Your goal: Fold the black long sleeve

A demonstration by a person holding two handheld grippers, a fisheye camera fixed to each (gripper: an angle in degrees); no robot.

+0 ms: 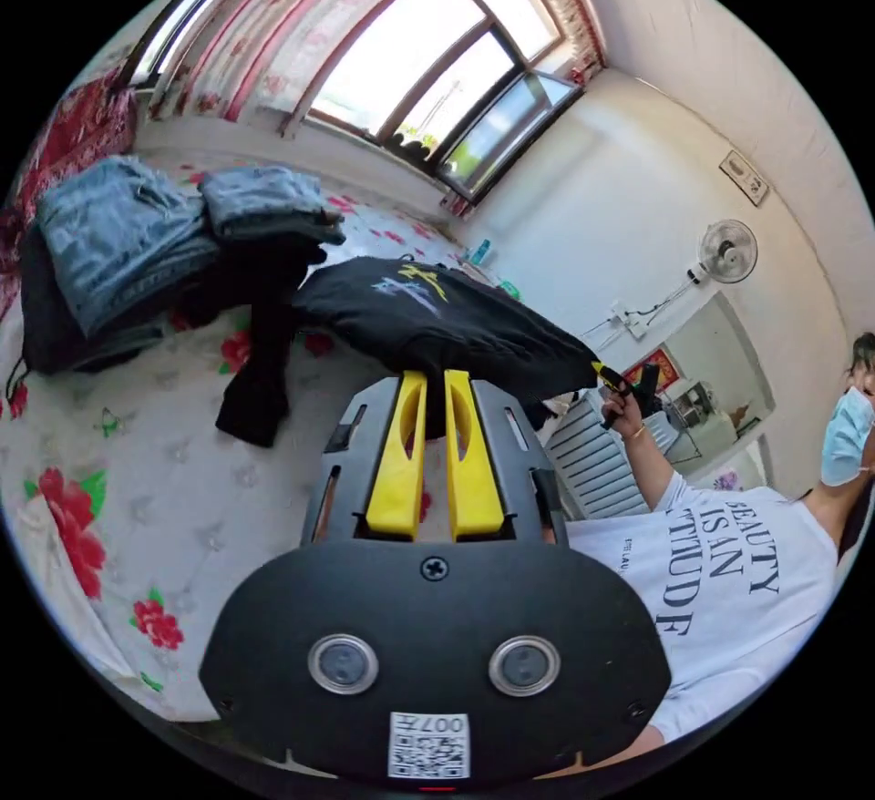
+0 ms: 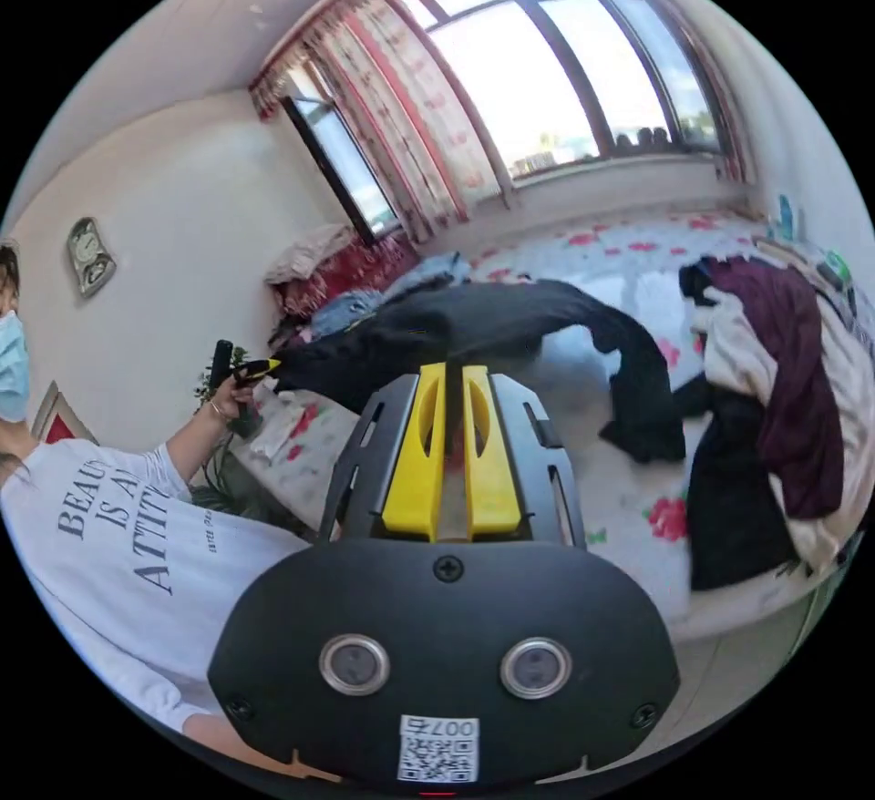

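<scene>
Shirt (image 1: 437,326) hangs stretched above the bed (image 1: 182,490), both jaws of left claw (image 1: 436,385) and right claw (image 2: 453,381) clamping it.

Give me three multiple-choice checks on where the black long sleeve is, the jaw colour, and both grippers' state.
1. Where is the black long sleeve?
A. held up over the bed
B. on the windowsill
C. on the floor
2. What colour are the jaws?
A. red
B. yellow
C. blue
3. The left gripper and right gripper are:
A. both open
B. one open
C. both shut on the garment

Answers: 1 A, it spans between the grippers above the floral bedspread. 2 B, both pairs are yellow. 3 C, black cloth is pinched between each pair.
</scene>
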